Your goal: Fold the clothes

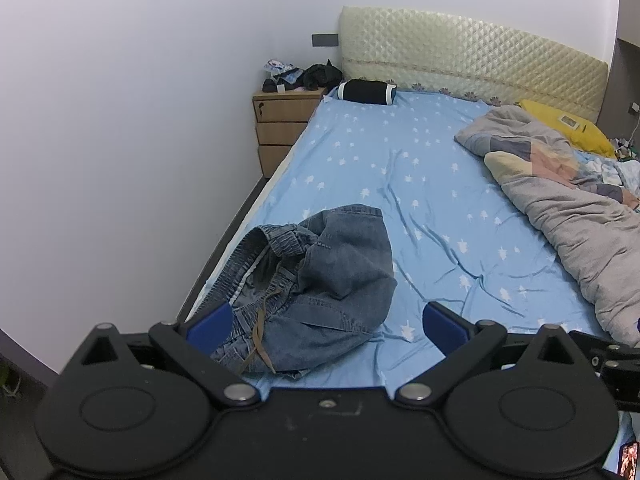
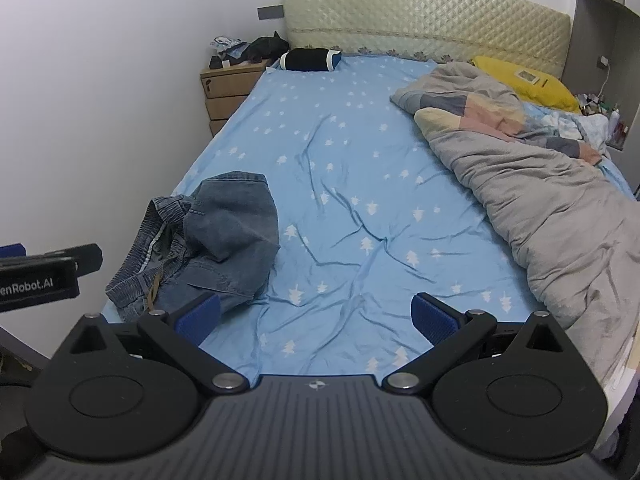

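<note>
A crumpled pair of blue denim jeans [image 1: 320, 280] with an elastic waistband and a brown drawstring lies near the foot of the bed by its left edge, also seen in the right wrist view [image 2: 212, 240]. My left gripper [image 1: 326, 326] hovers over the jeans, wide open, its blue pads apart and gripping nothing. My right gripper [image 2: 316, 318] is open too, above bare blue sheet to the right of the jeans. The left gripper's side [image 2: 40, 276] shows at the left edge of the right wrist view.
The bed [image 2: 360, 184] has a light blue sheet with white tree prints. A grey patchwork quilt [image 2: 540, 184] is bunched along its right side, with a yellow pillow [image 2: 524, 80] behind. A black roll cushion [image 2: 308, 59] lies at the headboard. A wooden nightstand [image 2: 224, 88] stands by the white wall.
</note>
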Tool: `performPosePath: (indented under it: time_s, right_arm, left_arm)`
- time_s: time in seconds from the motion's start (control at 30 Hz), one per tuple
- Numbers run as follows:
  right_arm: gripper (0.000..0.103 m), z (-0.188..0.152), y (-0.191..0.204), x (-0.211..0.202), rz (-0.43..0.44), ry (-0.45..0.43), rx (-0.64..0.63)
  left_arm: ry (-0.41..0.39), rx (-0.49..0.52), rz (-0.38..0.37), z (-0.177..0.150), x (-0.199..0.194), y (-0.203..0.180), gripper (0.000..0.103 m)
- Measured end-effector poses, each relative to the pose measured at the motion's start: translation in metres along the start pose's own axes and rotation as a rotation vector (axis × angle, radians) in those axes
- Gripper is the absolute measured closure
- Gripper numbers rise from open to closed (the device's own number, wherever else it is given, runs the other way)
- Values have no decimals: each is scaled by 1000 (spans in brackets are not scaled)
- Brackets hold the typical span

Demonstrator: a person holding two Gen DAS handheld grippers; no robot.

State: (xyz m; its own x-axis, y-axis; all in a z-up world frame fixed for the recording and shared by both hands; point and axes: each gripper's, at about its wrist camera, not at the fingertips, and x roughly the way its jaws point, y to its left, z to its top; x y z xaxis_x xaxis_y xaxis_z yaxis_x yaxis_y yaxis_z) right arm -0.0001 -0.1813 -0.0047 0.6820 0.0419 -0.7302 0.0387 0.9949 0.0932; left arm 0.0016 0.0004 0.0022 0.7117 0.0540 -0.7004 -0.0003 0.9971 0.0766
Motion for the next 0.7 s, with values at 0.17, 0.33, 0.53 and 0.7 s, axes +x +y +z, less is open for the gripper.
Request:
performPosePath:
  time_s: [0.17,0.33,0.53,0.7]
  right_arm:
    - [0,-1,-3,2,18,15,-4]
    - [0,4,3,1,1,20,-12]
    - [0,5,1,6,-10,36,-5]
    - [0,3,0,5,-6,40,-1]
  left_arm:
    - [-12,-3,10,-12,1,-7,1]
    - [-16,-9,6,-11,8,-7,1]
    - [-10,-2,-16,-10,7,-11,1]
    - [-6,1,-25,-7,6,-12,1]
